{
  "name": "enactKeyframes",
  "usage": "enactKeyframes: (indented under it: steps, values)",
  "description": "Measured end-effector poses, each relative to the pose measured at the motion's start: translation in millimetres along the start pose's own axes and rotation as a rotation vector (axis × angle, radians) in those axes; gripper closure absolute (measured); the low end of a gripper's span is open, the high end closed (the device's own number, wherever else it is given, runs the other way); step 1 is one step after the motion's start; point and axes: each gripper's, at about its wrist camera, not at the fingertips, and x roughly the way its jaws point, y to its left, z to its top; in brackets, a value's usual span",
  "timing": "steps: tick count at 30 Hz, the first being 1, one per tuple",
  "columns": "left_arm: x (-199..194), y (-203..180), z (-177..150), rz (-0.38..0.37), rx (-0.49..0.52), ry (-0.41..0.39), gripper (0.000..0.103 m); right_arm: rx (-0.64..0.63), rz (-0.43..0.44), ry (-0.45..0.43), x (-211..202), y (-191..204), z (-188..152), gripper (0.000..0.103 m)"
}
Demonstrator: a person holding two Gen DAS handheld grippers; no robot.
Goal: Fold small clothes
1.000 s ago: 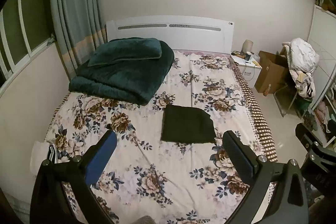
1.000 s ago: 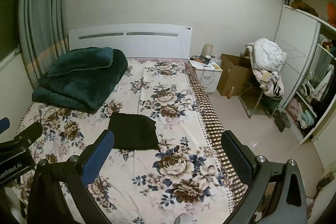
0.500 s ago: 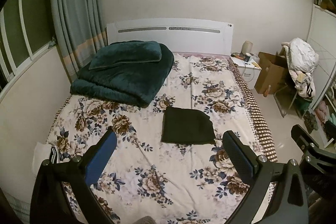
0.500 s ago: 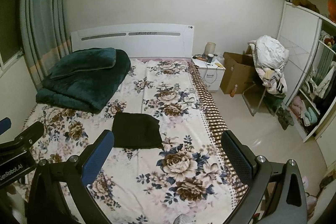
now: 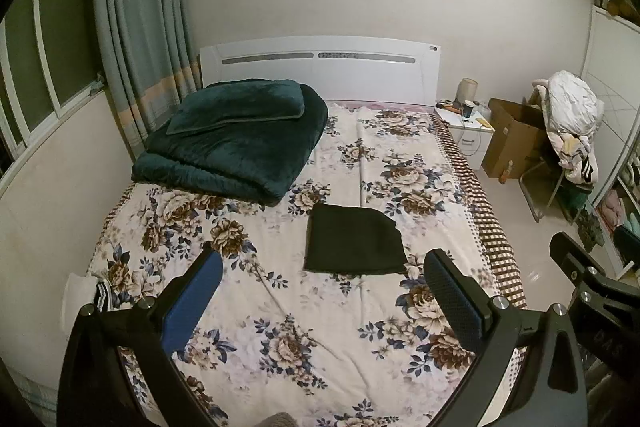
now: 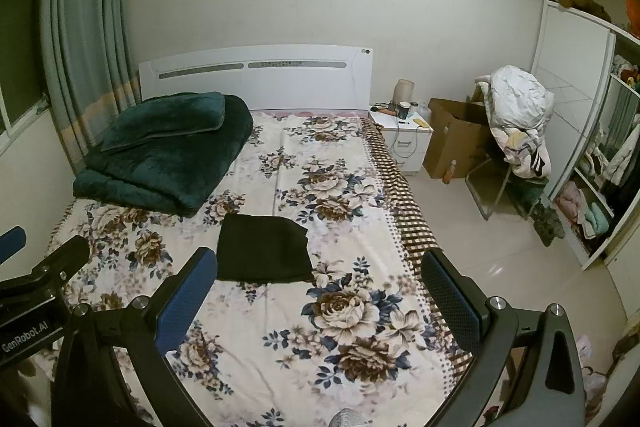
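A small dark folded garment (image 5: 352, 239) lies flat on the floral bed sheet (image 5: 280, 307), near the middle of the bed; it also shows in the right wrist view (image 6: 262, 247). My left gripper (image 5: 324, 263) is open and empty, held well above the bed's near end. My right gripper (image 6: 318, 263) is open and empty too, to the right of the left one. Part of the right gripper shows at the left wrist view's right edge (image 5: 580, 279), and part of the left gripper shows at the right wrist view's left edge (image 6: 40, 275).
A folded dark green quilt with a pillow (image 5: 236, 135) lies at the bed's far left, before the white headboard (image 5: 320, 67). A nightstand (image 6: 404, 139), a cardboard box (image 6: 456, 139), a chair piled with clothes (image 6: 516, 115) and shelves (image 6: 600, 167) stand on the right. White cloth (image 5: 80, 299) lies at the bed's near left.
Both grippers have pulled back and up from the bed, so the garment looks a little smaller and lower in view. Both stay open and the garment has not moved.
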Motion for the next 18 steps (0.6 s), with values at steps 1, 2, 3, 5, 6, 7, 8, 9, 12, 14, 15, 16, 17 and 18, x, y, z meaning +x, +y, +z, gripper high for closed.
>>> enactKeyframes:
  steps: [1,2,3,5,6,7,8,9,12,14,15,16,17,18]
  values:
    - [0.7,-0.3,-0.4,0.000,0.001,0.000,0.000,0.001,0.001,-0.001,0.5,0.0,-0.5,0.000]
    - [0.9,-0.1,-0.8,0.001,0.001,0.001,0.000,0.001,0.001,-0.001,0.5,0.0,-0.5,0.000]
    - [0.2,-0.2,-0.1,-0.001,0.000,0.001,0.000,0.001,0.000,-0.001,0.4,0.0,-0.6,0.000]
    - [0.9,-0.2,-1.0,0.001,0.002,0.000,0.000,0.001,0.002,-0.001,0.4,-0.2,-0.9,0.000]
    - [0.9,-0.1,-1.0,0.001,0.002,0.000,0.000,0.003,0.001,-0.001,0.3,-0.3,-1.1,0.000]
    - [0.5,-0.3,-0.7,0.001,0.001,0.000,0.000,0.002,0.000,-0.001,0.5,-0.4,-1.1,0.000]
    - [0.2,-0.4,-0.4,0.000,0.000,0.000,0.000,0.002,0.002,-0.001,0.3,-0.4,-1.3,0.000]
    - [0.9,-0.4,-1.1,0.001,0.001,0.000,0.000,0.003,0.001,-0.001,0.1,-0.5,-1.6,0.000]
    - [0.9,-0.1,-1.3,0.000,0.001,0.001,0.000,0.004,0.000,-0.001,-0.8,-0.7,-2.8,0.000]
    - [0.8,-0.1,-1.4,0.001,0.002,0.000,0.000,0.005,0.000,0.000,-1.4,-0.2,-2.8,0.000]
    - [0.9,0.0,-1.4,-0.001,0.002,0.000,0.000,0.007,-0.001,-0.002,-2.0,-0.7,-3.7,0.000]
    - [0.5,-0.3,-1.2,0.000,0.002,0.000,0.000,0.006,-0.002,-0.003,-1.5,-0.8,-3.5,0.000]
    - [0.8,0.0,-1.5,0.000,0.002,0.000,0.000,0.005,-0.002,-0.005,-1.8,0.4,-2.8,0.000]
    - [-0.2,-0.4,-1.0,-0.001,0.002,-0.001,0.000,0.005,-0.001,-0.006,-1.9,1.8,-1.8,0.000]
